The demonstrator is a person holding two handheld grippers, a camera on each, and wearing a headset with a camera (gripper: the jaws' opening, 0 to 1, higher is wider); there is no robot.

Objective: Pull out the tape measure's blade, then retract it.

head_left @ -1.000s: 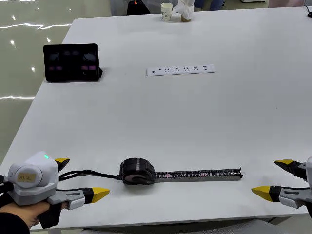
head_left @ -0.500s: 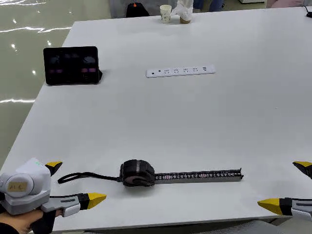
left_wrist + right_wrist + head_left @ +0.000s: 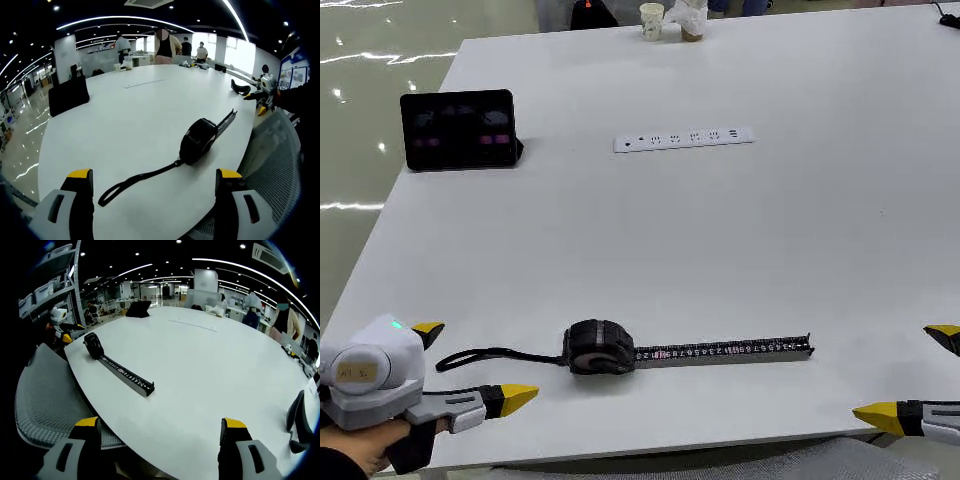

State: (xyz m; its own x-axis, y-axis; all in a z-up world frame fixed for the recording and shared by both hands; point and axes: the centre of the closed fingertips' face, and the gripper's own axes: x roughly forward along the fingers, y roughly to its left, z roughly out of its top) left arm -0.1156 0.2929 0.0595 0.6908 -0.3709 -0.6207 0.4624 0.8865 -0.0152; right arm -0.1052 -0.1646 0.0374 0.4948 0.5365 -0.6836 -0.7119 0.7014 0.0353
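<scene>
A black tape measure lies near the front edge of the white table. Its blade is drawn out to the right, flat on the table, and its black wrist strap trails left. My left gripper stands open at the front left, a short way from the strap's end, holding nothing. My right gripper stands open at the front right corner, well clear of the blade's hook. In the left gripper view the tape case lies ahead between the jaws. The right gripper view has the blade ahead to the left.
A dark tablet stands at the left side of the table and a white power strip lies mid-table. Paper cups sit at the far edge. A grey mesh chair back is just below the table's near edge.
Both grippers have drawn back toward me and outward, the right one sliding farther to the frame's corner. The tape measure and its drawn-out blade have stayed put; the headset view shifted slightly.
</scene>
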